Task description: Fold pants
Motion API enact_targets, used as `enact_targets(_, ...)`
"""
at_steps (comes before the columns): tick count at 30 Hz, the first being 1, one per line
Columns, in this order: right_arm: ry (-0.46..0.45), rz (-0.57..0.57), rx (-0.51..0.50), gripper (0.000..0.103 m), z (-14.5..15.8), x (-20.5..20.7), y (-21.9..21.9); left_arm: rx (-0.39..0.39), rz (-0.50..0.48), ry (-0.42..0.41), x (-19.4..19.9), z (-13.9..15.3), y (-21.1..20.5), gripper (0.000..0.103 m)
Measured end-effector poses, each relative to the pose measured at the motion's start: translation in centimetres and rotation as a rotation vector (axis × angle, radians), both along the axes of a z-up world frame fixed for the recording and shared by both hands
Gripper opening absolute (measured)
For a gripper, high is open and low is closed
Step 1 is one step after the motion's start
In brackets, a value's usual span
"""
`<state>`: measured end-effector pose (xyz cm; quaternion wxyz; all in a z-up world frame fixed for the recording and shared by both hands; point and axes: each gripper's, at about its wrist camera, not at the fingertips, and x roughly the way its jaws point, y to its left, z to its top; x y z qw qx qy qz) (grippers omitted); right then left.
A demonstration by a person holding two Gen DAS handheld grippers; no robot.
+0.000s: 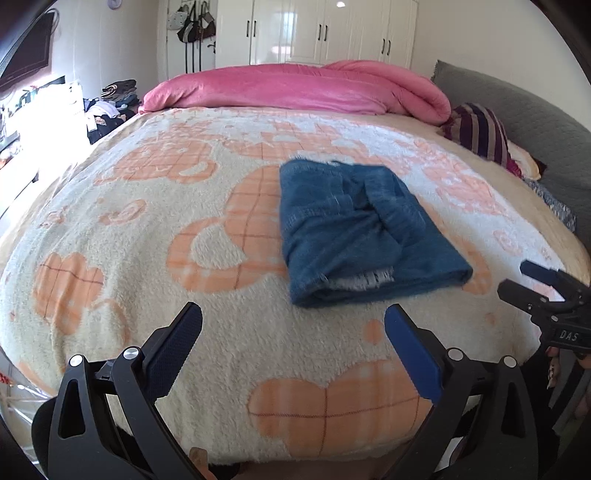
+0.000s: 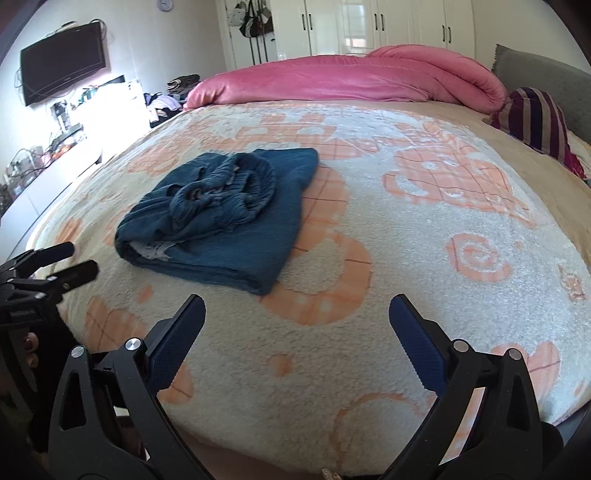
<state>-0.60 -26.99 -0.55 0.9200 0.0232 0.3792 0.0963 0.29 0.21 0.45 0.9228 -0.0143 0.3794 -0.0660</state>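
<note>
Left wrist view
- Pants [image 1: 365, 232]: blue, folded into a compact bundle, lying flat on the blanket [image 1: 147, 229]; a pale frayed patch shows at the near edge.
- Containers: wardrobe [image 1: 317, 31] behind the bed, doors closed, contents not visible.
- Left gripper [image 1: 293, 345]: fingers spread wide, nothing between them, released; it sits short of the pants' near edge, not touching them.
- Right gripper [image 1: 517, 278]: seen at the right rim, just right of the pants, apart from them; fingers parted, empty.
- Duvet [image 1: 295, 86]: pink, rolled up beyond the pants.
- Pillow [image 1: 480, 133]: striped, beyond and right of the pants.

Right wrist view
- Pants [image 2: 221, 218]: same bundle, gathered waistband on top, resting on the blanket [image 2: 406, 258].
- Right gripper [image 2: 297, 330]: wide open, holding nothing; below and right of the pants, clear of the cloth.
- Left gripper [image 2: 79, 260]: left of the pants, close to their near corner; fingers parted, empty; contact cannot be told.
- TV [image 2: 62, 77]: on the wall, far left of the pants.
</note>
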Motion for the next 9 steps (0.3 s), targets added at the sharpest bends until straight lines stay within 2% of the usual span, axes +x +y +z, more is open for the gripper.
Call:
enact_targets(3,-0.007,-0.064,-0.046,0.094,0.4,1.6,-3.1,-0.027,0.049,0.017,2.6,0.4,2.7,0.099)
enact_targets(6,0.012,-0.204,-0.058,0.094,0.7,4.1,-9.1,-0.018,0.112,0.081,7.0,0.0,7.3,0.099)
enact_targets(9,0.044,-0.365,-0.144,0.094,0.2,7.6,-16.2,0.021,0.245,0.144,12.0,-0.8,13.4,0.099)
